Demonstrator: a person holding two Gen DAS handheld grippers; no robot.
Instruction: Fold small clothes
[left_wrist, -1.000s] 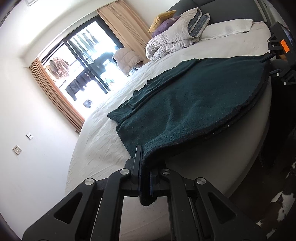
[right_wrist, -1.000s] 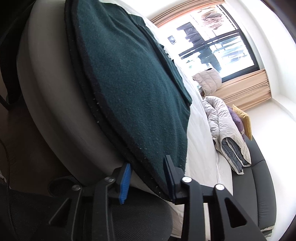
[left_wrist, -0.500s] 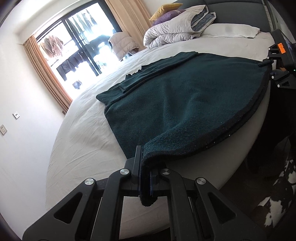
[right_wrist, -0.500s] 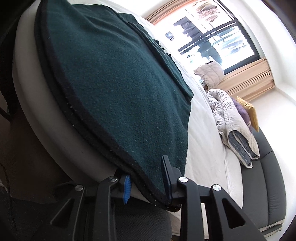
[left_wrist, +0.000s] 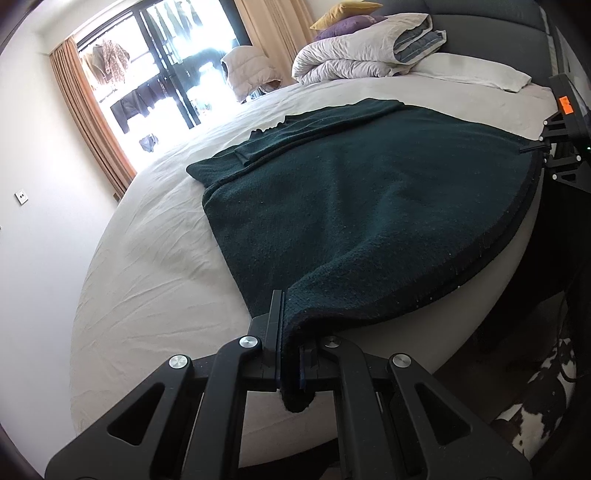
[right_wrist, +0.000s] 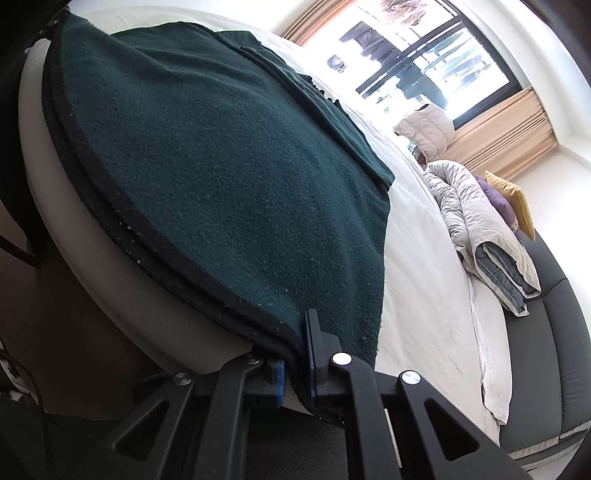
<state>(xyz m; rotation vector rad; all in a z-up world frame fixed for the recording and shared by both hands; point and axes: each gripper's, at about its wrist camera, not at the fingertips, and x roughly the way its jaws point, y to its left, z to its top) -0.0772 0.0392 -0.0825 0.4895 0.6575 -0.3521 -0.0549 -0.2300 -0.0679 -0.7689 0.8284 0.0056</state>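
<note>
A dark green fleece garment (left_wrist: 362, 206) lies spread on the white bed (left_wrist: 155, 266), its near hem hanging over the bed's edge. It also fills the right wrist view (right_wrist: 229, 177). My left gripper (left_wrist: 290, 350) is shut on the hem's near left corner. My right gripper (right_wrist: 295, 365) is shut on the hem's other corner at the bed's edge. The right gripper also shows in the left wrist view (left_wrist: 535, 147), holding the far corner. A folded sleeve (left_wrist: 295, 136) lies across the garment's far part.
A folded grey duvet (left_wrist: 365, 55) with yellow and purple cushions sits at the dark headboard (right_wrist: 546, 350). A white pillow (left_wrist: 476, 70) lies beside it. A window with tan curtains (left_wrist: 92, 122) is beyond the bed. A cowhide rug (left_wrist: 535, 413) lies on the floor.
My right gripper has closed from open onto the hem corner. Both grippers have tilted, so the bed looks more level in the left wrist view. The left grip is unchanged.
</note>
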